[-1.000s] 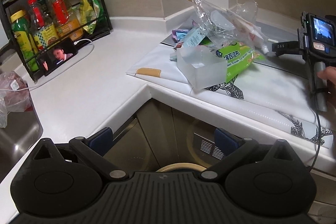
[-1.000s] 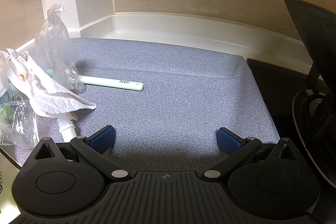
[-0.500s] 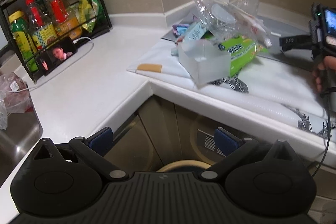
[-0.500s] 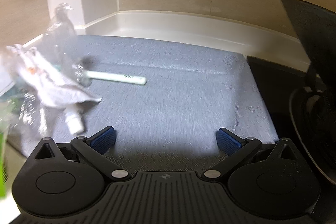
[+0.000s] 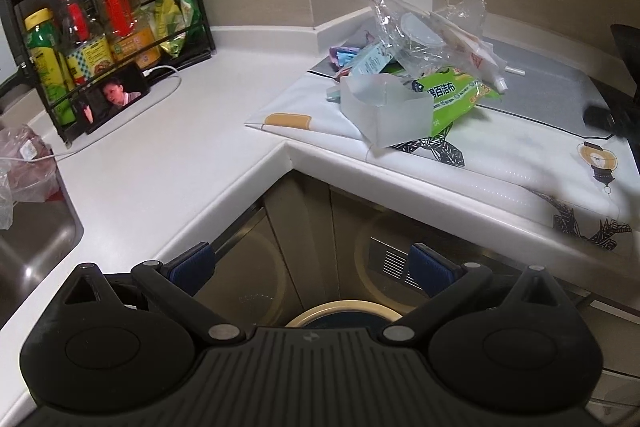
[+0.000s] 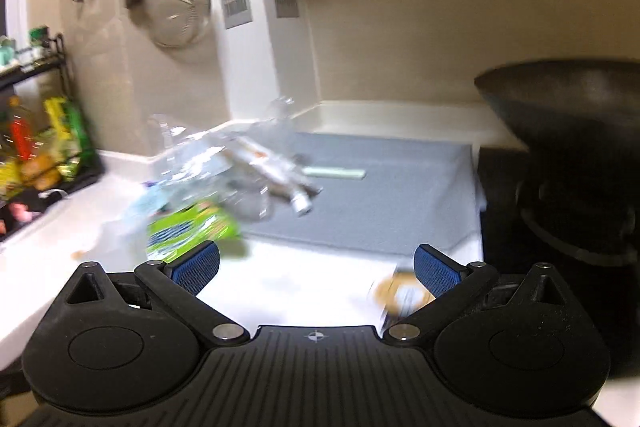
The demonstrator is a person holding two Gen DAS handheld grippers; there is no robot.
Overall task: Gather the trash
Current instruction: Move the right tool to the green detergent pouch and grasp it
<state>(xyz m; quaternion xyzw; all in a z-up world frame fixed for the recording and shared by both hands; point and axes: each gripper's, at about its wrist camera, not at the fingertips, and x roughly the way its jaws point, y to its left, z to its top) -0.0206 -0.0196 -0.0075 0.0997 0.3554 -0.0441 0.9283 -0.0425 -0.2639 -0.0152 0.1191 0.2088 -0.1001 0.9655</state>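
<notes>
the left gripper (image 5: 312, 267) is wide open and holds nothing. the right gripper (image 6: 316, 267) is wide open too, also empty. the trash pile (image 5: 416, 79) lies on the table (image 5: 160, 155), at 1 o'clock in the left wrist view.

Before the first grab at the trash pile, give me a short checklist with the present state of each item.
1. Left claw open and empty: ok.
2. Right claw open and empty: ok.
3. Trash pile in view on the counter: ok.
4. Right view sharp enough to aim: not ok, it is motion-blurred.
5. Either claw at the pile: not ok, the left is off the counter edge and the right is short of the green pack.
6. Bin to drop into: cannot tell; only a round rim shows below the left claw.
</notes>
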